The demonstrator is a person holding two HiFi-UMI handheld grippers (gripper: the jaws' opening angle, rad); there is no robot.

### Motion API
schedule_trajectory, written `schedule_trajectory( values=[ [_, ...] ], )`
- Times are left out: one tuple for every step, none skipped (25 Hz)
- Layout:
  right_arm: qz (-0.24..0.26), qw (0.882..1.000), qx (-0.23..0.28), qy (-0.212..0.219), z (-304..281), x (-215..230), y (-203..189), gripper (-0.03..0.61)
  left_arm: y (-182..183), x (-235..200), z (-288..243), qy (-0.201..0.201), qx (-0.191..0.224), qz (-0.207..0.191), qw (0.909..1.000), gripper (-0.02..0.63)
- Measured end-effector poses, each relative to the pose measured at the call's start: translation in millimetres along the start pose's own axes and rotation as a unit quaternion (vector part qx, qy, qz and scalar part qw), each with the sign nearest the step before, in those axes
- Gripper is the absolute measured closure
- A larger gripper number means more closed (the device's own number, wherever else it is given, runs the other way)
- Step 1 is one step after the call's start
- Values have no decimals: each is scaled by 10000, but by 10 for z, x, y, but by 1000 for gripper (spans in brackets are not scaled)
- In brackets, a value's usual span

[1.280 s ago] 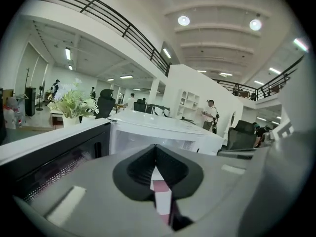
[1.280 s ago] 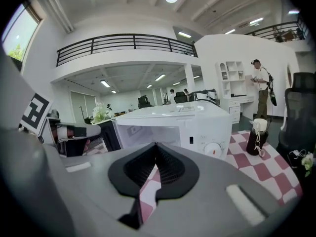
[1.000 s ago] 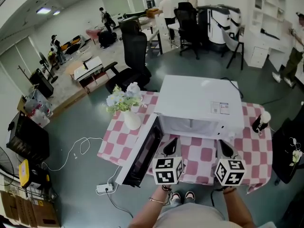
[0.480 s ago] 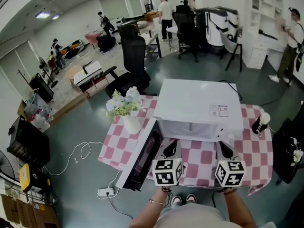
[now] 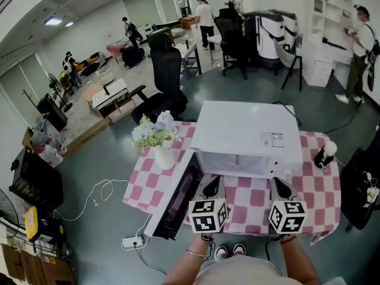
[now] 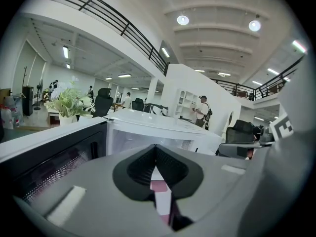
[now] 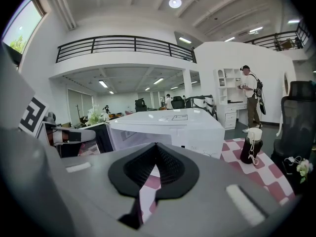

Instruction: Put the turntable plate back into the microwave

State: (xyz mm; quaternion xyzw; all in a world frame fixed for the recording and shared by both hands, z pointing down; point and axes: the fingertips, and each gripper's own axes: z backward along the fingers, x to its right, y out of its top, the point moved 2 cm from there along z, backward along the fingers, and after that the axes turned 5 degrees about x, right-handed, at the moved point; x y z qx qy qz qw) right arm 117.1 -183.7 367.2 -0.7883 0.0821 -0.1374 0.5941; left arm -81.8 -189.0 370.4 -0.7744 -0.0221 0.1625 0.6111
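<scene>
Microwave (image 5: 246, 136), door (image 5: 176, 196) open, left gripper (image 5: 213, 184), right gripper (image 5: 281, 186), jaws together, empty.

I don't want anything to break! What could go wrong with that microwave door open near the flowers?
The open door juts out to the table edge beside the left tool; a swing could knock it. The flower vase stands close behind that door and might tip if jolted.

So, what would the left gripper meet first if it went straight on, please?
Probably the open microwave, though the checked tablecloth just before it may come first; depth is unclear.
</scene>
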Motion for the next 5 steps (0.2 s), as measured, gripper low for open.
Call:
schedule_trajectory(
  values=[
    [2,10000,-6,-1,5,4,-4,569,-5,0,4,10,-7,0,10000,614],
    [2,10000,-9,-4,11,8,-6,569,-10,1,8,20,-15,4,10000,614],
    [-1,10000,-11,-9,17,12,-7,569,-14,2,12,28,-24,9,10000,614],
    [-6,10000,-12,-15,23,16,-6,569,-19,4,16,36,-33,15,10000,614],
    [-11,10000,-13,-20,28,21,-5,569,-23,5,19,44,-42,22,10000,614]
  ],
)
